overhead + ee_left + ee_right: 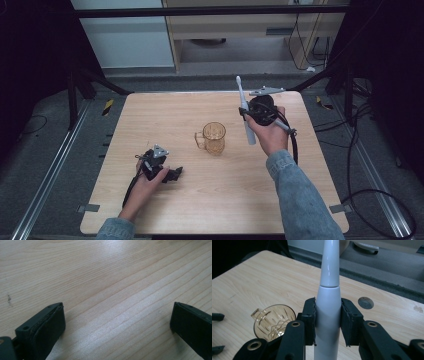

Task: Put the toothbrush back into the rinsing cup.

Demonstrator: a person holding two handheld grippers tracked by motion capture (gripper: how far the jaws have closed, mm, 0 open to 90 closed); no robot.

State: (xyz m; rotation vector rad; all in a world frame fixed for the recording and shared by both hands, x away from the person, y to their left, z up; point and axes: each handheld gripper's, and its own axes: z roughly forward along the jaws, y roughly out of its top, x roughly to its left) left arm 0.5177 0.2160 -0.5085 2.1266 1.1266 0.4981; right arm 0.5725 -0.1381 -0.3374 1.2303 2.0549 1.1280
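Observation:
A white electric toothbrush (pixel 245 114) stands nearly upright above the right half of the wooden table (pixel 150 120), brush head up. My right gripper (pixel 248 116) is shut on its handle (pixel 328 315), both black pads pressing its sides. An amber glass mug (pixel 214 137) with a handle on its left stands at the table's middle, just left of that gripper; in the right gripper view the mug (pixel 273 321) sits below and left of the jaws. My left gripper (pixel 176 174) rests on the table at the front left, jaws wide apart (pixel 117 322) over bare wood.
The table's far edge meets grey floor (pixel 225 80) with a cabinet base behind. Metal rails (pixel 50 165) run along both sides. Cables (pixel 360 150) trail on the floor at the right. A round hole cover (pixel 365 302) sits near the table's far edge.

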